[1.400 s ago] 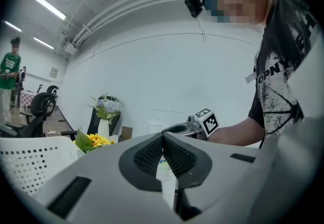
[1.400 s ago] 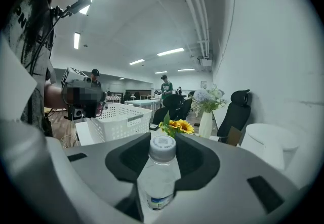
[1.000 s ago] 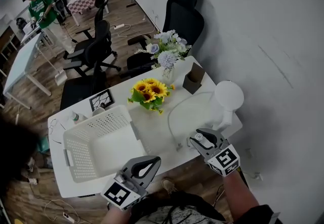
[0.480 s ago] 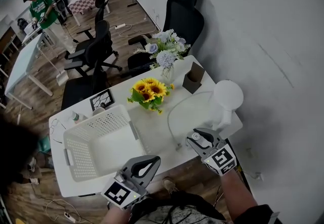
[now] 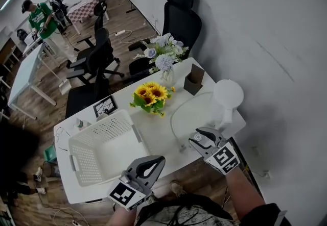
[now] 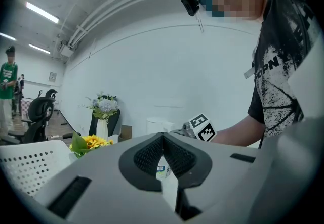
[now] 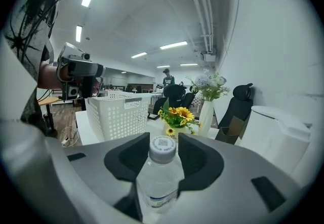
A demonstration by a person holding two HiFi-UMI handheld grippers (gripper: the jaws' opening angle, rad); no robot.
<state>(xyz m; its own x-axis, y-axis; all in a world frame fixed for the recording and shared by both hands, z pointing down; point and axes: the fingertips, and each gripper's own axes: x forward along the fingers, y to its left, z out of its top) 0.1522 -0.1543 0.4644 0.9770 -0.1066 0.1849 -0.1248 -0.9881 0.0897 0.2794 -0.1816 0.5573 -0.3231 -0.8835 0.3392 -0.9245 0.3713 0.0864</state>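
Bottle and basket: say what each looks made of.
The bottle: probably clear, glossy plastic; the background shows through its wall, and it has a white cap.
The basket: probably moulded white plastic, matt to slightly shiny; its walls are a regular grid of small holes.

Grey left gripper, right gripper; black ribbed pads; checkered marker cubes; black white-printed T-shirt

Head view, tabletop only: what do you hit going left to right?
basket → sunflowers → brown box → white device
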